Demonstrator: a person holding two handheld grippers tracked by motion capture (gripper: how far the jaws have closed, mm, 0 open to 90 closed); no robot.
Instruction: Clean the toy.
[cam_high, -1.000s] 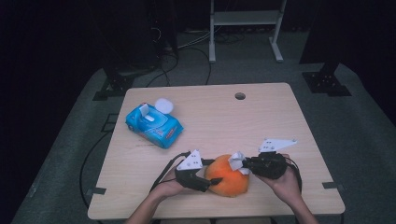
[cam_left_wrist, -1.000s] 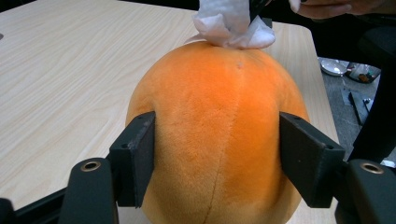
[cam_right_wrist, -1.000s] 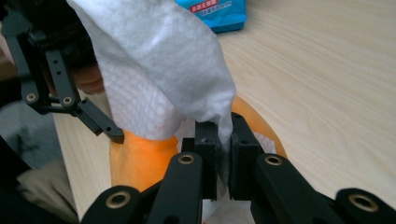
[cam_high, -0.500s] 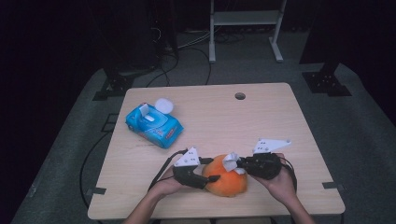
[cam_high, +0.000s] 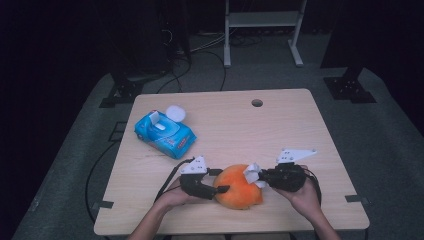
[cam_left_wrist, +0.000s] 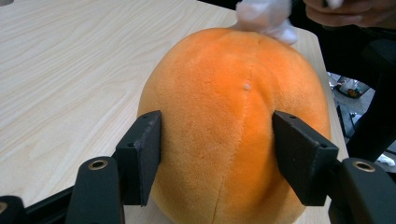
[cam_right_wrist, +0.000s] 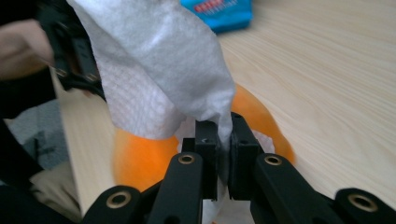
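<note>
left gripper (cam_high: 216, 190) fingers closed further, now clamp orange plush (cam_high: 240, 187) | right gripper (cam_high: 256, 176) pinches wet wipe (cam_right_wrist: 159, 79) at 1 o'clock on plush | wiping can proceed

You can't read any text here. The blue wipes pack (cam_high: 164, 132) on your desk (cam_high: 280, 125) carries a red label with white lettering, seen also in the right gripper view (cam_right_wrist: 218, 10), but it's too blurred and small to make out.
</note>
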